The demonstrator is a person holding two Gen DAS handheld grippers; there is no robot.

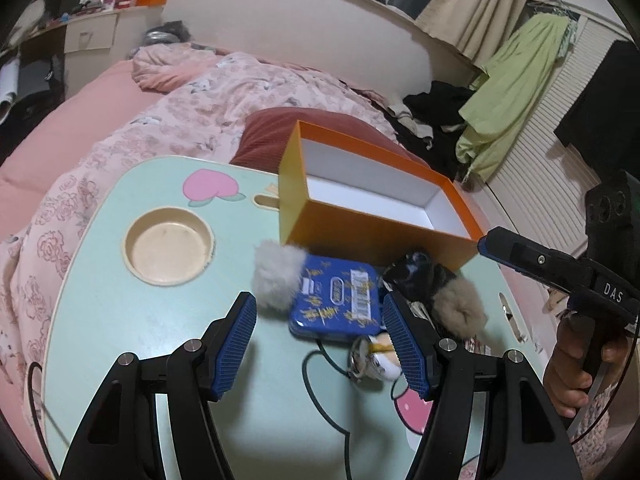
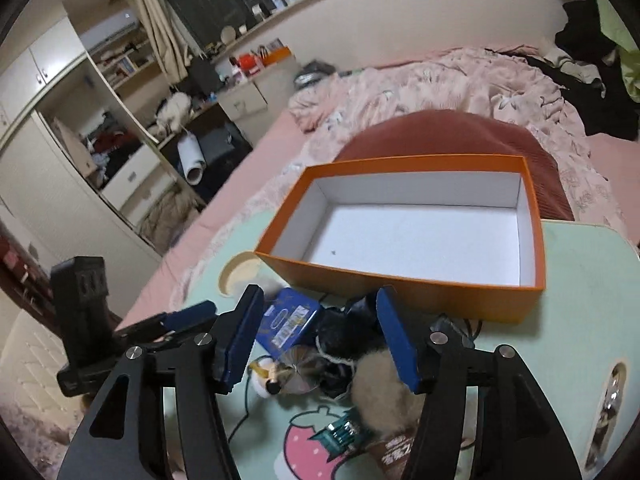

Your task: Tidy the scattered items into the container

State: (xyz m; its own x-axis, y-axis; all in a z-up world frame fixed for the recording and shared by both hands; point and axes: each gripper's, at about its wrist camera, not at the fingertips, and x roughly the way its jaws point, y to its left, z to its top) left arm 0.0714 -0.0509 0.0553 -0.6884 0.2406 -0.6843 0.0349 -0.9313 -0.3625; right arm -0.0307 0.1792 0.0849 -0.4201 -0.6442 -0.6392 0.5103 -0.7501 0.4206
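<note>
- Between the left gripper (image 1: pixel 320 344) pads, which are standing wide apart and holding nothing, one blue tin (image 1: pixel 336 300) is lying flat on the mint lap table (image 1: pixel 120 320), its far edge toward 12 o'clock.
- At 11 o'clock from that gripper, one grey fur pompom (image 1: pixel 278 274) is resting against the tin's left corner; at 2 o'clock, a second, beige fur pompom (image 1: pixel 460 312) is sitting beside one black fuzzy bundle (image 1: pixel 416 272).
- At 5 o'clock of the tin, one small keychain toy (image 1: pixel 380 360) is lying on a dark cable (image 1: pixel 316 384).
- The right gripper (image 2: pixel 316 336) is also hanging wide open and empty above the pile, its pads flanking the black fuzzy bundle (image 2: pixel 344 332), with the beige fur pompom (image 2: pixel 384 392) touching its right pad at 5 o'clock.
- At 10 o'clock of that gripper the blue tin (image 2: pixel 288 320) is showing; at 6 o'clock one small green packet (image 2: pixel 340 434) is lying on a strawberry print.
- At 12 o'clock, one orange box (image 2: pixel 400 280) with a white inside is standing open on the table's far side, holding none of the items.
- Beyond the table, a pink quilted bed (image 2: pixel 440 80) is spreading out.
</note>
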